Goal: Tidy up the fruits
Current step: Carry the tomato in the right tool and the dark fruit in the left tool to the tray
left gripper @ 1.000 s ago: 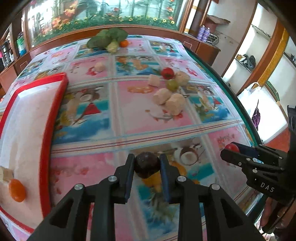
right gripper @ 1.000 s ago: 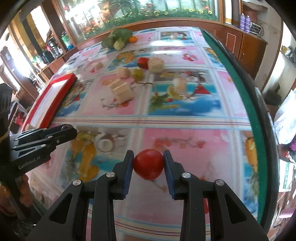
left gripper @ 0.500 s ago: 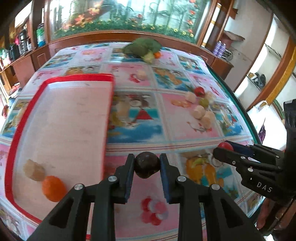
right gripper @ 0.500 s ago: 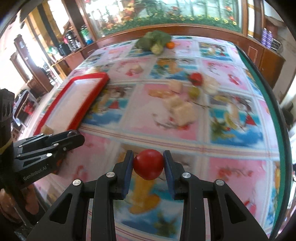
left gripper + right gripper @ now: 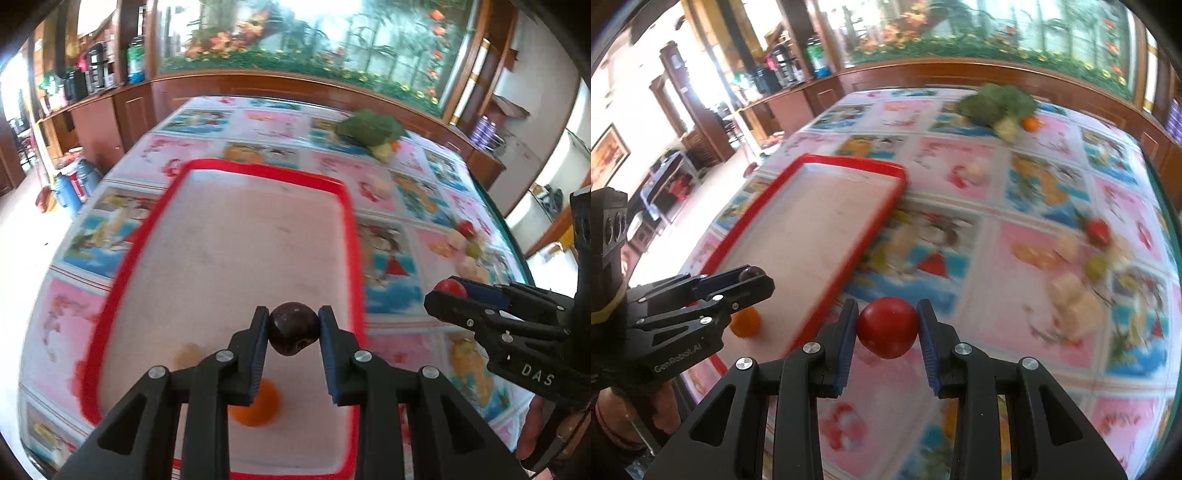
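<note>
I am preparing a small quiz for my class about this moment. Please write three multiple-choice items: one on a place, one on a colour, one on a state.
1. Where does the orange fruit lie?
A. inside the red tray
B. on the tablecloth beside the broccoli
C. between the right tongs

2. What colour is the fruit held by the right tongs?
A. green
B. red
C. yellow

3. In what state are the left tongs?
A. wide open over the tray
B. shut with nothing between them
C. shut on a dark round fruit

Answers:
1 A, the orange fruit sits within the tray's red rim.
2 B, the right wrist view shows a red fruit between the pads.
3 C, both pads press the dark fruit's sides.
</note>
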{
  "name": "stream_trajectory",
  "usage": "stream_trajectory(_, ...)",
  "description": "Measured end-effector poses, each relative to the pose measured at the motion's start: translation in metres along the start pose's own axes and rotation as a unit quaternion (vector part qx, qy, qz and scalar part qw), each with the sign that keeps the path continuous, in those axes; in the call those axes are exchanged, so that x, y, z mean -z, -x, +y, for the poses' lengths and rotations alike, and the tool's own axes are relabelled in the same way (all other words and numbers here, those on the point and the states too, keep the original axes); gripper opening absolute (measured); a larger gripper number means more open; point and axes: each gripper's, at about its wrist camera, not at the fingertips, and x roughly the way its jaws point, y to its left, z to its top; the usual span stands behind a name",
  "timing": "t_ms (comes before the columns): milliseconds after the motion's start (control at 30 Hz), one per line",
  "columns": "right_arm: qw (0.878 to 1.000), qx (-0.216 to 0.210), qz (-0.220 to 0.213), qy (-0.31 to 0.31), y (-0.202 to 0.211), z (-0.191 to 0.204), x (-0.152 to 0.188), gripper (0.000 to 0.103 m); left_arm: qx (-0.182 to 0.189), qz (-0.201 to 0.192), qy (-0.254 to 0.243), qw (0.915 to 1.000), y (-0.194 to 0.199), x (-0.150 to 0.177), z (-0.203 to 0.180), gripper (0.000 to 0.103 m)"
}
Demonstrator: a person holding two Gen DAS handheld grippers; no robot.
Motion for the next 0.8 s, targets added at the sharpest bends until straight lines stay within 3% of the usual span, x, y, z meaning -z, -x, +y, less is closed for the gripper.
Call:
stream_trajectory(400,0.997,-0.046,0.037,0.059,-0.07,0.071,-0.028,0.031,-0.049,0.01,0.042,0.9979,-0.023,-0.014,0.069,0.03)
stream_trajectory(800,0.992,-0.056,0.067,0.087,-0.104,0.098,-0.025,0.032,-0.06,0.035,0.053,0.9962,-0.044,-0.005,0.089,0.03)
